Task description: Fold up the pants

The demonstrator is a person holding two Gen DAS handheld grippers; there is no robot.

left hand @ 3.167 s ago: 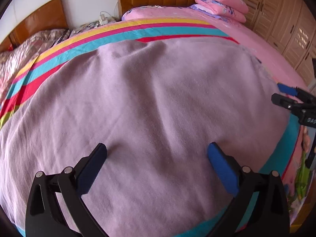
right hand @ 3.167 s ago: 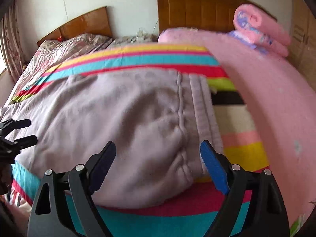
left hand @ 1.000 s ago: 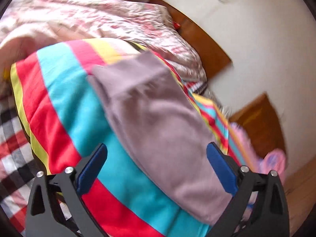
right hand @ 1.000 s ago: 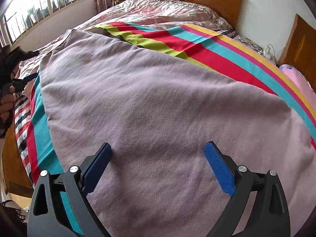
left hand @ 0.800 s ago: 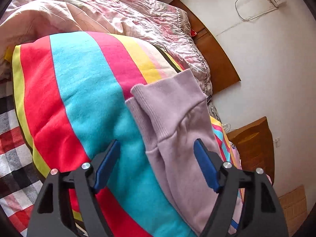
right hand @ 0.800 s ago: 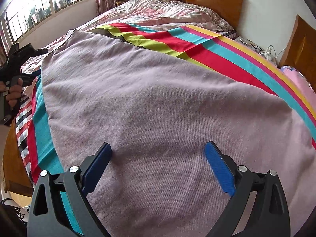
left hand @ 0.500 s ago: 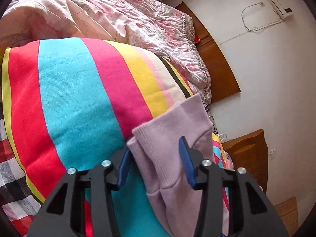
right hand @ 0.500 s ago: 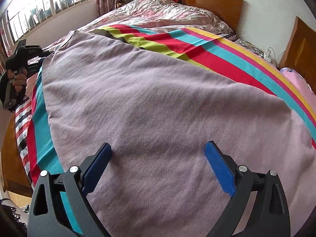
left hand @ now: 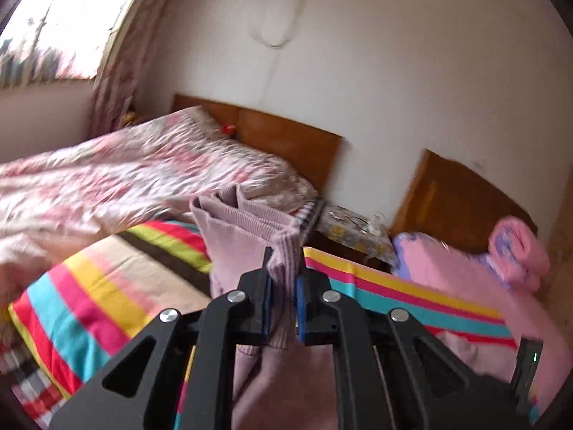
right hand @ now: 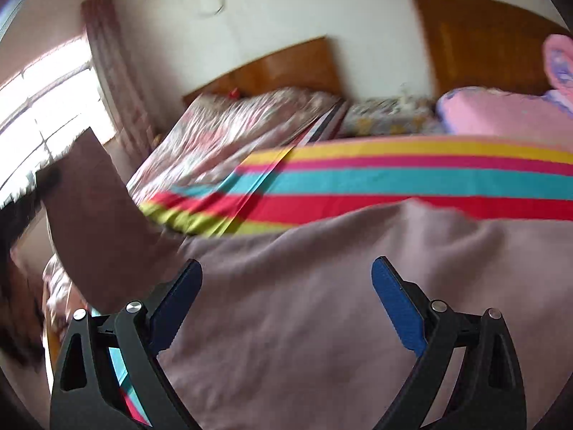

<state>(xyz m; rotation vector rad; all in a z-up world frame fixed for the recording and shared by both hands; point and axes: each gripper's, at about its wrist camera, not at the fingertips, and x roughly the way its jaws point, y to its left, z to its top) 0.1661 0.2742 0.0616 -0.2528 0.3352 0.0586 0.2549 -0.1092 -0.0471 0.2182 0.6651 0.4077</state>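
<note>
Before my two grippers, the left gripper (left hand: 283, 286) and the right gripper (right hand: 286, 301), lies one pair of mauve pants (right hand: 322, 304) on one striped sheet (right hand: 394, 179). Beyond: two wooden headboards, the left headboard (left hand: 286, 143) and the right headboard (left hand: 462, 193), one floral quilt (left hand: 125, 175), one window (left hand: 61, 25).

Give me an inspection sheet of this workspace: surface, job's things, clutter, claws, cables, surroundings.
Surface: bed under a striped blanket.
Job's things: mauve pants spread on the blanket, one ribbed cuff lifted.
Clutter: rolled pink bedding; floral quilt.
Claws: left claw has just closed, shut on the cuff; right claw open over the pants.
Cables: one on the wall.
Surroundings: wooden headboards, window, curtain.
</note>
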